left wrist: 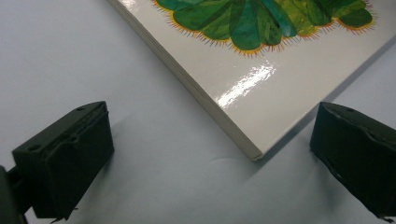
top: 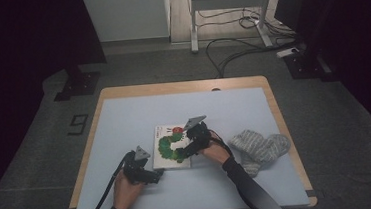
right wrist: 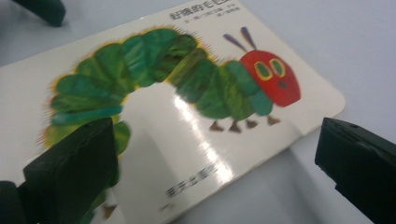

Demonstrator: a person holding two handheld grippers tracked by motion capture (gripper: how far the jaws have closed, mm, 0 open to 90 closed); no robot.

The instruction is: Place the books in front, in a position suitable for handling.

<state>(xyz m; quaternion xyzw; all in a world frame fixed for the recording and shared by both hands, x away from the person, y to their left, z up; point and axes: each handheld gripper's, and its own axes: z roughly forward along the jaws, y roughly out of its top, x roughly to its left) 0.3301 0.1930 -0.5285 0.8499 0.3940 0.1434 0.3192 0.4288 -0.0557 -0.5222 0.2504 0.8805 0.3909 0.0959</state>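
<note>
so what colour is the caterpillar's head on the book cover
Red, with yellow-and-green eyes; the caterpillar's head on the book shows best in the right gripper view.

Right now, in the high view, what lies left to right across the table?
Left tool → picture book → grey knitted socks. The right tool overlaps the book, so I leave it out.

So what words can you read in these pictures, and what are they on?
"好餓的毛毛蟲": my best reading of the blurred title on the book, above the caterpillar.
Small lines under the title: too blurred to read.
Line near the cover's bottom edge: too blurred.
"9": mark on the floor, left of the table.
</note>
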